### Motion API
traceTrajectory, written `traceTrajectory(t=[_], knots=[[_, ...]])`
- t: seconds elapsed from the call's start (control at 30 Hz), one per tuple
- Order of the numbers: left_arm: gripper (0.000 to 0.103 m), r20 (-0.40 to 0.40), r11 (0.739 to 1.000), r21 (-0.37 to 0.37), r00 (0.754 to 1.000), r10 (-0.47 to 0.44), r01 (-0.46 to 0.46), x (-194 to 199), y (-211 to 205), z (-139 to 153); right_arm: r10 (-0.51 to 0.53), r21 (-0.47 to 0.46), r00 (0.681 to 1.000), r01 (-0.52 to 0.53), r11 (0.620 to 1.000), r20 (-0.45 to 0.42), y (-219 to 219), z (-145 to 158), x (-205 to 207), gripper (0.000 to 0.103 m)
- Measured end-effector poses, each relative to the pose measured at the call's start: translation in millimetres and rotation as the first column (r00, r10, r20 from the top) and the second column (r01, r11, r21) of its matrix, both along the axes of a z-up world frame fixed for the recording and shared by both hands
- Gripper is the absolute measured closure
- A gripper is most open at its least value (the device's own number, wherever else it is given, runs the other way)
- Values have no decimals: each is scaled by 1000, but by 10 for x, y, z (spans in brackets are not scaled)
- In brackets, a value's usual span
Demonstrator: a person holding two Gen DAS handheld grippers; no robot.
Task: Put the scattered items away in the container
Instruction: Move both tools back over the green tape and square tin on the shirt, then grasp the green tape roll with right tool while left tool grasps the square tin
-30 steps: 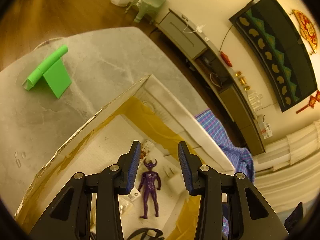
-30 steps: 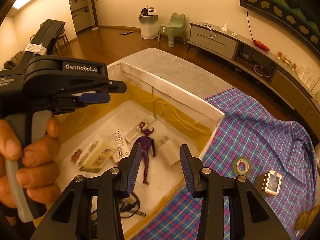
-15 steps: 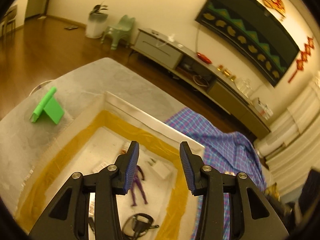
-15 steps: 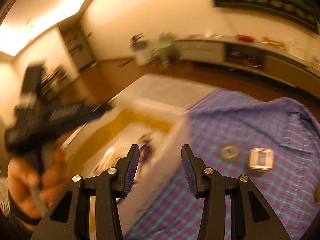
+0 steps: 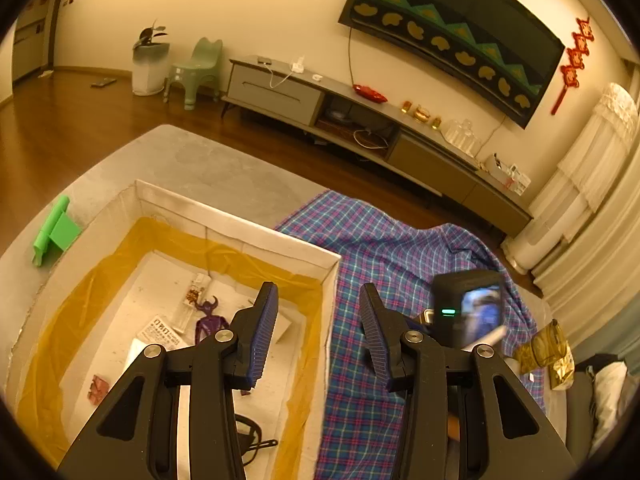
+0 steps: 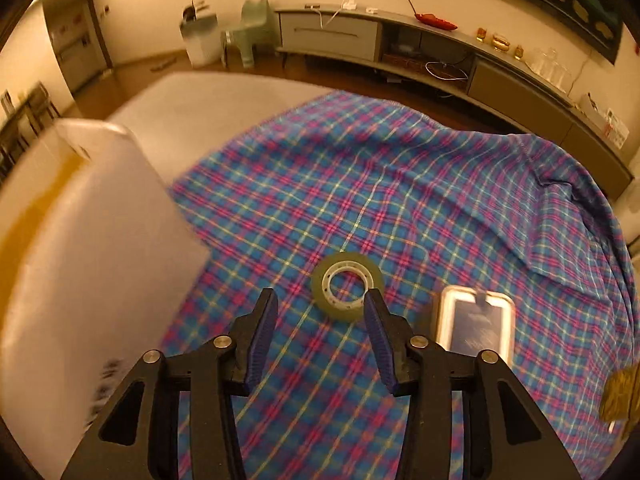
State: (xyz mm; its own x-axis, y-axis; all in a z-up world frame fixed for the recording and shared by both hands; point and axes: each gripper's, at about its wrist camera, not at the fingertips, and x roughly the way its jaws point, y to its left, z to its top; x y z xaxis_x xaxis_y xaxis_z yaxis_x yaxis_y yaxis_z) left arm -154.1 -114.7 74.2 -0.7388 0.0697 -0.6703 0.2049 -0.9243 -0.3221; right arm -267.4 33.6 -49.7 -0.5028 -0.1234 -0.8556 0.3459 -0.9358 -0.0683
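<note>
A white box (image 5: pixel 256 236) lined with yellow tape holds a purple figure (image 5: pixel 210 322), several packets and a black cord. My left gripper (image 5: pixel 317 300) hangs open above the box's right wall with nothing between its fingers. On the plaid cloth (image 6: pixel 400 184) lies a roll of clear tape (image 6: pixel 347 286), just beyond my right gripper (image 6: pixel 319 300) and close to the right fingertip (image 6: pixel 370 300). The right jaws are opening and hold nothing. A small white-framed case (image 6: pixel 474 326) sits to the right of the roll. The right tool's black housing (image 5: pixel 466 308) shows in the left wrist view.
The box's outer wall (image 6: pixel 100 240) rises close on the left of my right gripper. A gold foil packet (image 5: pixel 548 354) lies at the cloth's right edge. A green stand (image 5: pixel 54 236) sits on the grey table left of the box.
My right gripper swung from over the box to the right, sank toward the tape roll and widened its jaws. My left gripper rose away from the purple figure, rolled and opened a little.
</note>
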Motion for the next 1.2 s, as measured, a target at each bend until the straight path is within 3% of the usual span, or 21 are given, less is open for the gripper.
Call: traceTrajectory(t=[0.13,0.37,0.4,0.43,0.47,0.57,0.7,0.77,0.9,1.2], knots=[[58,7,1000,-14,1000,-10,10,-30,101,-28,-20,75,999,22,997,-29,-13,-155,-125,52],[58,17,999,-23,999,-29,29,-69,244,-69,4,18,999,-3,1000,-43,113,-87,52,55],[58,16,999,-25,999,-32,32,-70,268,-68,7,-6,999,-7,1000,-46,137,-74,72,77],[58,15,999,-26,999,-37,38,-73,299,-64,0,-23,999,-1,1000,-43,173,-39,121,90],[58,15,999,-26,999,-42,42,-76,325,-61,-2,-57,999,-1,998,-46,214,11,177,92],[58,18,998,-15,998,-55,55,-101,408,-71,25,-102,998,-32,994,-66,307,143,425,92],[58,36,999,12,998,-52,51,-155,497,-109,28,-114,999,-33,993,-47,403,89,529,92],[58,43,999,35,998,-40,39,-160,483,-136,21,-113,999,-26,993,-41,453,16,502,90],[58,49,999,42,998,-28,26,-169,505,-147,7,-116,1000,-9,993,-14,478,-125,445,74],[58,70,997,70,997,-28,23,-252,507,-196,3,-139,999,-8,990,-40,480,-214,384,71]])
